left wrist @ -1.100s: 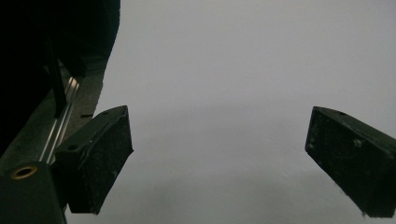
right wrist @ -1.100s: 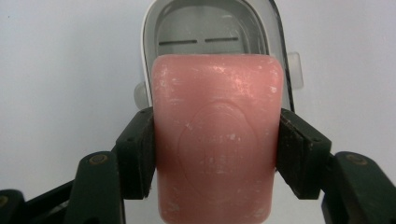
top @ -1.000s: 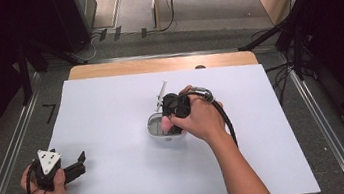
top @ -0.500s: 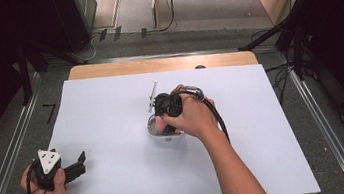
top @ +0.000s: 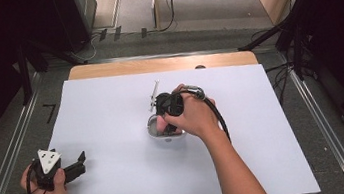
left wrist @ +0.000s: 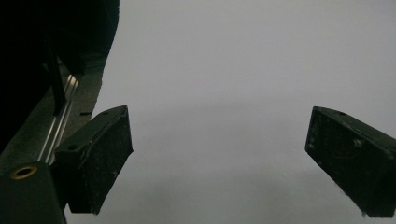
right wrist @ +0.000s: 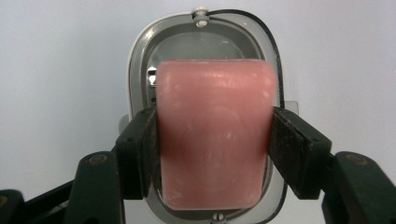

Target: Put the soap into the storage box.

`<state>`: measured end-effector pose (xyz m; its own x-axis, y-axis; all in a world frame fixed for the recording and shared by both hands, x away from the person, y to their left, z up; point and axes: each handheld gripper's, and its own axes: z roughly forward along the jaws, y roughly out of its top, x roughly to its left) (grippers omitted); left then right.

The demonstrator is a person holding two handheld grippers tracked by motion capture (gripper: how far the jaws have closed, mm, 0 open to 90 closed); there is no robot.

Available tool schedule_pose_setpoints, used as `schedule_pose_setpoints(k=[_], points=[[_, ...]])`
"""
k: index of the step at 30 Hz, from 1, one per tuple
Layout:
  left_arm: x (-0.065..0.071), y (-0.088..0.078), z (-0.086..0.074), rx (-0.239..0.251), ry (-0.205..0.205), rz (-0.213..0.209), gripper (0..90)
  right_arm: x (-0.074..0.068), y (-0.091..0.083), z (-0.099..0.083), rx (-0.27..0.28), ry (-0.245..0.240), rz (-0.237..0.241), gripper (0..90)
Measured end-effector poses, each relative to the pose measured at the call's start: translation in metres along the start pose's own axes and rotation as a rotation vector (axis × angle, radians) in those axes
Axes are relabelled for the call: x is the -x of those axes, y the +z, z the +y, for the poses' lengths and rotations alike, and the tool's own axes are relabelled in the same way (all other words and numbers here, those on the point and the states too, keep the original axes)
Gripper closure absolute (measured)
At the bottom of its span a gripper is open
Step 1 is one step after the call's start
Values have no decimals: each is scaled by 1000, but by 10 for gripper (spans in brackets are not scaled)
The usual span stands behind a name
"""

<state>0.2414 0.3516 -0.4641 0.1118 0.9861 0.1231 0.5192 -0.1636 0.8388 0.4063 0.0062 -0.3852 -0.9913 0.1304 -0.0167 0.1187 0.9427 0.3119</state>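
My right gripper (right wrist: 214, 140) is shut on a pink bar of soap (right wrist: 214, 135), with one jaw pressed on each long side. The bar hangs just over a grey oval soap dish (right wrist: 140, 60) with a white rim, and hides most of its inside. In the high view the right gripper (top: 167, 113) stands over the dish (top: 154, 128) at the middle of the white table (top: 121, 184). A thin pale piece (top: 153, 94) sticks out from the dish's far side. My left gripper (top: 80, 162) rests open near the table's front left corner, and its jaws (left wrist: 219, 158) stand wide apart over bare white surface.
The right gripper's black cable (top: 216, 111) loops along the person's forearm. A wooden strip (top: 155, 65) edges the far side of the table. Metal rails (top: 11, 158) run along the left and right sides.
The right gripper has shifted a little to the left with the soap, closer over the dish. The left gripper has stayed where it was.
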Motion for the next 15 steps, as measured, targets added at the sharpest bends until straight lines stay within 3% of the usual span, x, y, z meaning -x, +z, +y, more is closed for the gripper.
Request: schedule_pose_setpoints(k=[5,15], points=[[0,0,0,2,-1,-3,80,-2,-4,-3,20,0,-16,371],[0,0,0,0,3,0,80,-7,-14,-26,92,64,-45,309]])
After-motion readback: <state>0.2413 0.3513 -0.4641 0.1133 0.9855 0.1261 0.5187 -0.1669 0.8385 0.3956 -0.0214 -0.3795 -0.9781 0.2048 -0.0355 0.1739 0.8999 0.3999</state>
